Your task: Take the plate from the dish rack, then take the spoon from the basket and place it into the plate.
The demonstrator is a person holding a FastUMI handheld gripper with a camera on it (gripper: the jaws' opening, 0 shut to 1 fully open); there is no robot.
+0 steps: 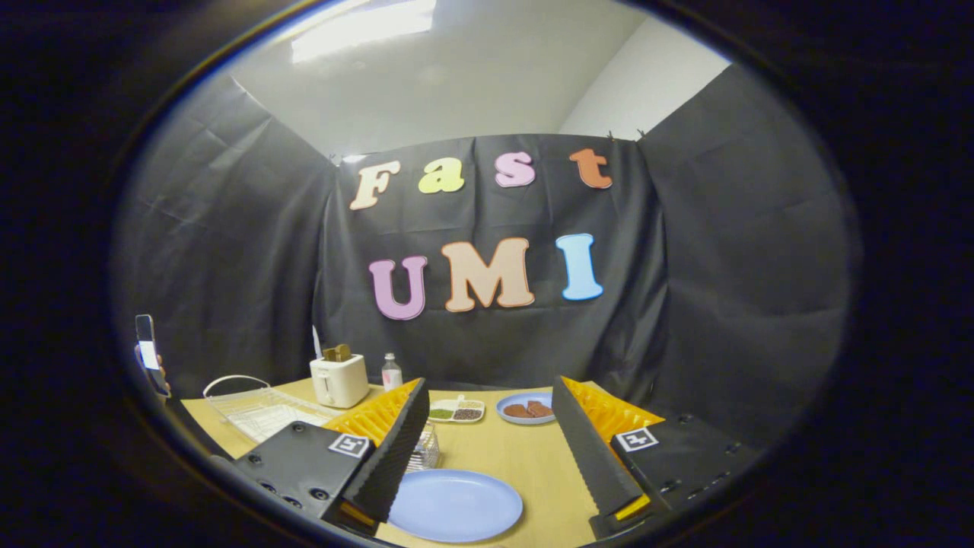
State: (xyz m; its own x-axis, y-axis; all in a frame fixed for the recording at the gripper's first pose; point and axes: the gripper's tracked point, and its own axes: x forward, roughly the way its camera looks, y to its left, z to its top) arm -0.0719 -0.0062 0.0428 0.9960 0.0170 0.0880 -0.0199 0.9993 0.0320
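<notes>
Gripper point(487, 464) spread wide, holding nothing — fingers hang over the table point(525, 457). Blue plate point(454, 504) lies flat near the table's near edge, between the fingers, close by the left one. Wire basket point(424, 449) sits just beyond it, spoon not discernible. White dish rack point(255, 407) at the far left corner — toaster point(338, 378) beside it.

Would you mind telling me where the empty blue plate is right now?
In the gripper view, the empty blue plate lies flat on the wooden table, between the open hand-held gripper fingers, nearer the left one, beside the wire basket.
</notes>
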